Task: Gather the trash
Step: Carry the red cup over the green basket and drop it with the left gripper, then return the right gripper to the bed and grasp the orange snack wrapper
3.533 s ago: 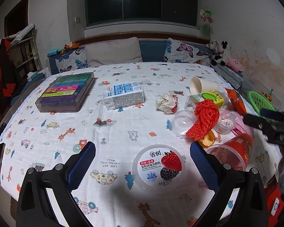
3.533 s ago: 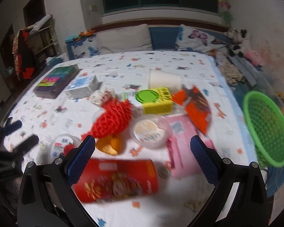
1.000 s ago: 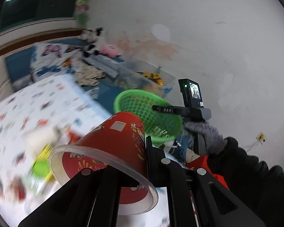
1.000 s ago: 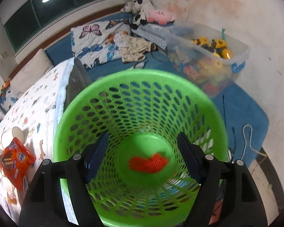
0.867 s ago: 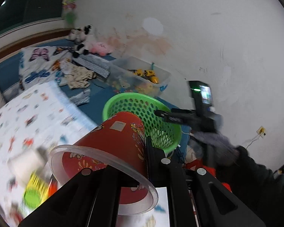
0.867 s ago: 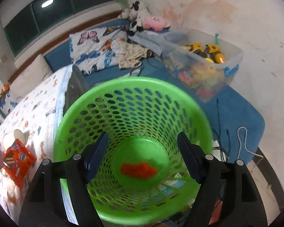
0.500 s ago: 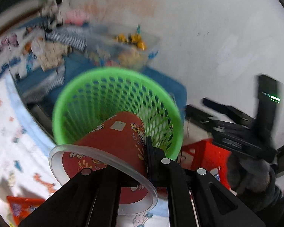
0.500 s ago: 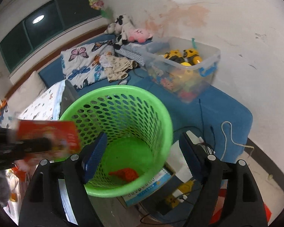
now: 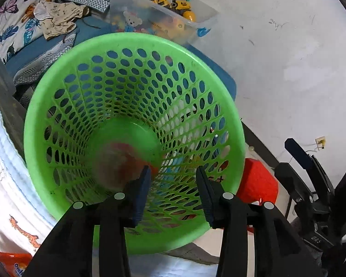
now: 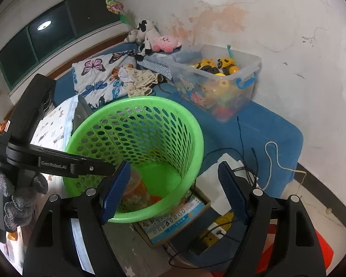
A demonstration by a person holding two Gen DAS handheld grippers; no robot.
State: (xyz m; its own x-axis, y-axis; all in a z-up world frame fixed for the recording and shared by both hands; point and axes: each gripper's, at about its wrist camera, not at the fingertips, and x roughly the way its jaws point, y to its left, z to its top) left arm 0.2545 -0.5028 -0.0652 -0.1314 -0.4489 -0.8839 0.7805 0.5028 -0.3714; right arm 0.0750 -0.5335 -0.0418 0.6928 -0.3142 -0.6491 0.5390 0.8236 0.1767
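A green perforated basket (image 9: 136, 46) stands on the floor beside the bed; it also shows in the right wrist view (image 10: 136, 106). My left gripper (image 9: 173, 184) is open and empty right above its mouth. The red cup (image 9: 124, 159) is a blur at the basket's bottom, lying with orange trash; it also shows in the right wrist view (image 10: 136, 184). My right gripper (image 10: 173, 184) is open and empty, off to the basket's right and above it. The left gripper's body (image 10: 57, 161) crosses the basket's left rim in the right wrist view.
A clear toy bin (image 10: 219, 80) stands behind the basket against the wall. Cables, a box and a power strip (image 10: 214, 233) lie on the floor by the basket. The bed edge (image 9: 2, 184) with an orange snack packet (image 9: 9, 263) is at left.
My left gripper has opened and let go of the red cup, which has dropped into the basket. My right gripper has drawn back from the basket.
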